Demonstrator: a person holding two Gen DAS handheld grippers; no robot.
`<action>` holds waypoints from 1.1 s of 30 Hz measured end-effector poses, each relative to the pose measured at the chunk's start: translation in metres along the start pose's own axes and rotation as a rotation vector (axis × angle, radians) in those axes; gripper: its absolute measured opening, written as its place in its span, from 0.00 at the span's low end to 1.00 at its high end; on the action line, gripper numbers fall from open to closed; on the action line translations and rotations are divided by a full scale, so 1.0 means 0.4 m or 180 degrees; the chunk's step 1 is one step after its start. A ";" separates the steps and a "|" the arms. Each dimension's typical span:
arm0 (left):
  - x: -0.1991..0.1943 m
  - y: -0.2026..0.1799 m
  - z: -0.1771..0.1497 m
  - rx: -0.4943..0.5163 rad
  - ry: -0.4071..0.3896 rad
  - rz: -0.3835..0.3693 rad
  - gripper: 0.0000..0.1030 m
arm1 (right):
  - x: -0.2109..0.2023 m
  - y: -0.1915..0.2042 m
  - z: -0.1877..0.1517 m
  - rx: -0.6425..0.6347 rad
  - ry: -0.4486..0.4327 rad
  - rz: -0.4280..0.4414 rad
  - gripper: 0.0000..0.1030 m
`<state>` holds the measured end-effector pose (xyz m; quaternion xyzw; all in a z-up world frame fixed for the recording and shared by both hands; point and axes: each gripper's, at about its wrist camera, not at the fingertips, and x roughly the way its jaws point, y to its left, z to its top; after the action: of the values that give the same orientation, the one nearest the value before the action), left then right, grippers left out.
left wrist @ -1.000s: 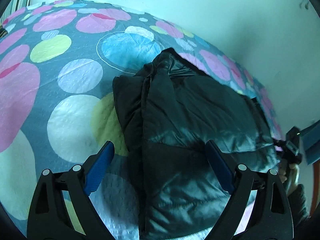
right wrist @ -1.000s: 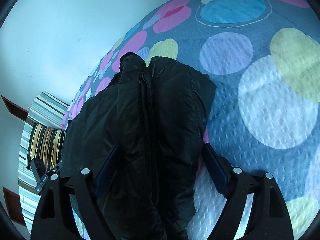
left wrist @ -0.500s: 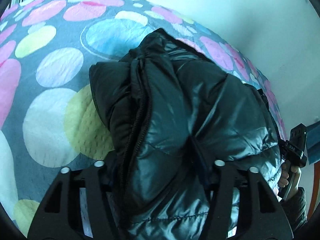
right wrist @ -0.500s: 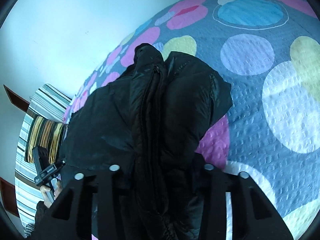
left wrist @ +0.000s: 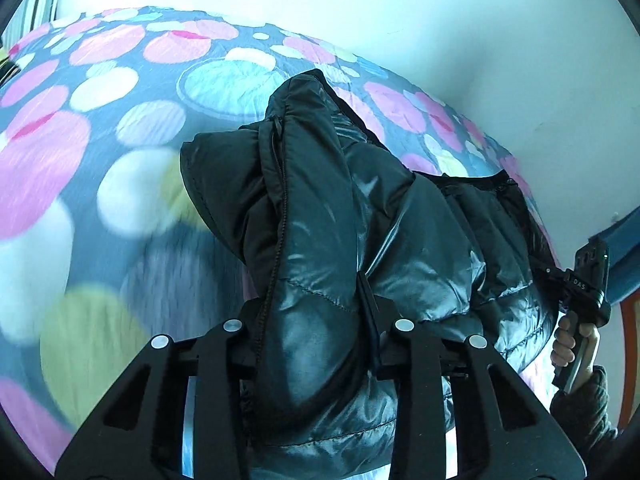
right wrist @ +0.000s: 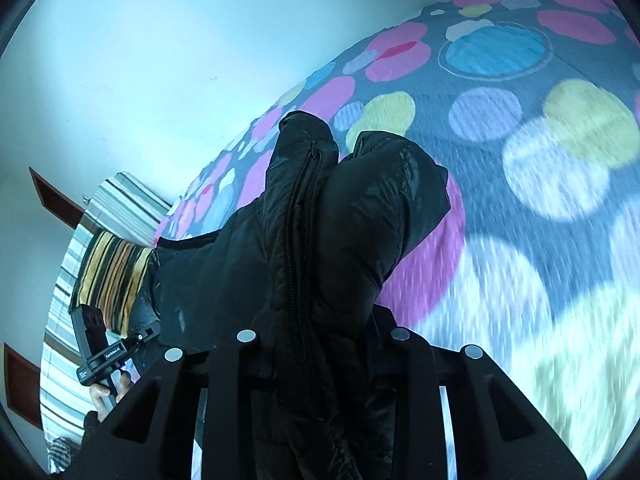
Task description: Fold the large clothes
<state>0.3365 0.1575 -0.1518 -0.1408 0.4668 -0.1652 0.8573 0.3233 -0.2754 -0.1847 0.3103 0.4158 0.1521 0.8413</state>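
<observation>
A black puffer jacket (left wrist: 320,200) lies bunched on a spotted bedspread (left wrist: 80,152). My left gripper (left wrist: 316,296) has a thick fold of it, next to the zip, squeezed between its jaws, which are still closing. In the right wrist view the jacket (right wrist: 352,220) rises as a dark hump with the zip running down its middle. My right gripper (right wrist: 320,320) clamps another fold there, its jaws also still closing. The padding hides most of both pairs of fingers. The stretch between the two grips hangs off the bed.
The bedspread (right wrist: 540,160) stretches away on one side of each view. A pale wall (left wrist: 400,20) runs along the far edge of the bed. A striped pillow (right wrist: 112,272) lies at the bed's end. A person's hand (left wrist: 568,344) holds the other gripper's handle.
Both grippers went from wide open around the jacket's edge to clamped on its folds. The gripped parts have since lifted off the bedspread, and both hands are moving.
</observation>
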 end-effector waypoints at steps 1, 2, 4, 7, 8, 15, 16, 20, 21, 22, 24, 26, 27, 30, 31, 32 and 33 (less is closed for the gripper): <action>-0.017 0.001 -0.026 -0.0030 0.0007 -0.0006 0.33 | -0.014 0.000 -0.021 0.0015 0.0032 -0.0001 0.28; -0.030 0.003 -0.048 -0.0058 0.0019 -0.0013 0.33 | -0.025 0.001 -0.040 0.0031 0.0066 -0.0002 0.28; -0.056 0.015 -0.094 -0.0111 0.0034 -0.0032 0.33 | -0.047 -0.002 -0.083 0.0085 0.0134 -0.0001 0.28; -0.072 0.036 -0.153 -0.0183 0.0057 -0.0066 0.34 | -0.066 -0.023 -0.146 0.0183 0.0210 -0.0011 0.28; -0.071 0.044 -0.163 -0.0207 0.0058 -0.0071 0.37 | -0.066 -0.034 -0.161 0.0233 0.0221 0.0002 0.29; -0.073 0.049 -0.172 -0.0299 -0.0027 0.0097 0.56 | -0.077 -0.009 -0.160 0.0074 0.0163 -0.0305 0.48; -0.078 0.043 -0.177 -0.0265 -0.0041 0.0139 0.58 | -0.088 0.003 -0.159 0.0006 0.0150 -0.0421 0.49; -0.107 0.039 -0.193 -0.0178 -0.0126 0.0258 0.67 | -0.153 0.018 -0.164 -0.0073 0.0038 -0.0656 0.53; -0.115 0.046 -0.198 -0.0215 -0.0145 0.0244 0.68 | -0.183 0.025 -0.161 -0.0077 -0.0063 -0.0739 0.53; -0.119 0.051 -0.203 -0.0248 -0.0148 0.0218 0.69 | -0.201 0.030 -0.157 -0.0065 -0.0135 -0.0793 0.53; -0.116 0.062 -0.204 -0.0331 -0.0141 0.0159 0.71 | -0.242 0.052 -0.148 -0.0056 -0.0338 -0.0919 0.47; -0.110 0.070 -0.205 -0.0405 -0.0132 0.0125 0.72 | -0.247 0.105 -0.141 -0.0159 -0.0383 -0.0891 0.32; -0.109 0.071 -0.205 -0.0417 -0.0139 0.0135 0.73 | -0.228 0.142 -0.140 -0.0228 -0.0324 -0.0789 0.27; -0.110 0.066 -0.209 -0.0402 -0.0169 0.0167 0.74 | -0.125 0.240 -0.145 -0.0454 -0.0018 -0.0524 0.21; -0.110 0.066 -0.210 -0.0400 -0.0170 0.0178 0.74 | -0.093 0.265 -0.147 -0.0498 0.0057 -0.0479 0.21; -0.110 0.067 -0.211 -0.0403 -0.0167 0.0180 0.74 | -0.053 0.296 -0.150 -0.0556 0.0148 -0.0430 0.21; -0.109 0.069 -0.210 -0.0408 -0.0163 0.0175 0.74 | -0.001 0.333 -0.151 -0.0640 0.0243 -0.0370 0.21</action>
<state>0.2471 0.1933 -0.1738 -0.1867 0.4581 -0.1078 0.8624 0.2753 -0.1504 -0.1259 0.1937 0.4473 0.1558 0.8591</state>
